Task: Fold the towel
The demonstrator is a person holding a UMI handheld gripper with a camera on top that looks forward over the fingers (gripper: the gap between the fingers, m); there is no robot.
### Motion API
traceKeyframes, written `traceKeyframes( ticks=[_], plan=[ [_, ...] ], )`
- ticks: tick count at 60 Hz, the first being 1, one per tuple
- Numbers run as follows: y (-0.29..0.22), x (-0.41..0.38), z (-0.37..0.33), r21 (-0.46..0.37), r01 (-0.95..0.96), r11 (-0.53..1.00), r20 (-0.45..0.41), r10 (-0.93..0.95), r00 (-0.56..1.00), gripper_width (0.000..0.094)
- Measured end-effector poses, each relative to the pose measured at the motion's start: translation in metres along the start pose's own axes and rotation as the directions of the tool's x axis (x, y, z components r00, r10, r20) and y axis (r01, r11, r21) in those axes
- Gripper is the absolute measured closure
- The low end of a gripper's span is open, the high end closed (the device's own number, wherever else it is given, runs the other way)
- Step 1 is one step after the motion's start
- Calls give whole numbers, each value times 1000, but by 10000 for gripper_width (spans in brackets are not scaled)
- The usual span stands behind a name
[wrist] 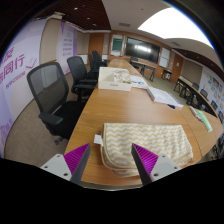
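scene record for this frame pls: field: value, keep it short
towel: cream with wavy pattern, lying flat on the table near its front edge
table: long, wooden, runs away from the camera
gripper: fingers open, empty, over the towel's near edge
pads: magenta, none touching the towel as far as can be seen
papers: white stack farther along the table
chairs: black office chairs along one side of the table
task state: towel not yet gripped

The towel (pixel 146 143) is lying on the table (pixel 110 112) just ahead of the hand-held gripper (pixel 112 160). Papers (pixel 122 80) are sitting farther back, and chairs (pixel 52 92) are lining the table's left side.
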State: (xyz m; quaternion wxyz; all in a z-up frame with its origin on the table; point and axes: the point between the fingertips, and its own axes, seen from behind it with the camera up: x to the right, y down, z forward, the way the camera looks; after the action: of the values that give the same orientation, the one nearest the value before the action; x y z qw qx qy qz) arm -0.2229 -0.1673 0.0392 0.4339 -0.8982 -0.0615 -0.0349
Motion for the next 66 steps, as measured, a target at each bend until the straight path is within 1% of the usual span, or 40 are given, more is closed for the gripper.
traceKeyframes(
  ticks=[4, 6, 10, 13, 16, 18, 20, 22, 27, 31, 35, 41, 43, 46, 49, 52, 55, 58, 63, 66],
  plan=[
    [6, 2, 29, -32, 11, 999, 0, -11, 1000, 127],
    [9, 1, 39, -49, 9, 999, 0, -9, 1000, 164],
    [13, 2, 51, -68, 6, 998, -1, -6, 1000, 334],
    [10, 7, 57, -55, 30, 998, -9, -30, 1000, 438],
    [12, 6, 58, -52, 54, 997, 6, -54, 999, 562],
    [12, 6, 58, -57, 76, 995, 13, -76, 997, 685],
    [7, 8, 57, -58, 99, 993, -11, -100, 995, 846],
    [9, 16, 60, -52, 97, 994, -12, -98, 995, 883],
    [10, 15, 62, -70, 89, 994, 13, -88, 996, 894],
    [1, -2, 53, -76, 38, 996, 56, -33, 998, 896],
    [-15, -8, 35, -62, -27, 998, 142, 35, 989, 895],
    [-67, -29, -8, -30, -186, 982, 299, 187, 936, 896],
    [-84, -31, -22, -24, -244, 970, 341, 237, 910, 896],
    [-102, -14, -34, -20, -309, 951, 375, 294, 879, 895],
    [-109, 8, -38, -11, -349, 937, 377, 327, 866, 895],
    [-108, 30, -34, -10, -370, 929, 349, 350, 869, 895],
    [-92, 62, -23, -18, -376, 927, 313, 362, 878, 889],
    [-69, 91, -6, -45, -379, 924, 260, 377, 889, 879],
    [-34, 128, 16, -106, -369, 923, 183, 383, 905, 806],
    [-22, 145, 23, -116, -357, 927, 166, 372, 913, 727]
  ],
)
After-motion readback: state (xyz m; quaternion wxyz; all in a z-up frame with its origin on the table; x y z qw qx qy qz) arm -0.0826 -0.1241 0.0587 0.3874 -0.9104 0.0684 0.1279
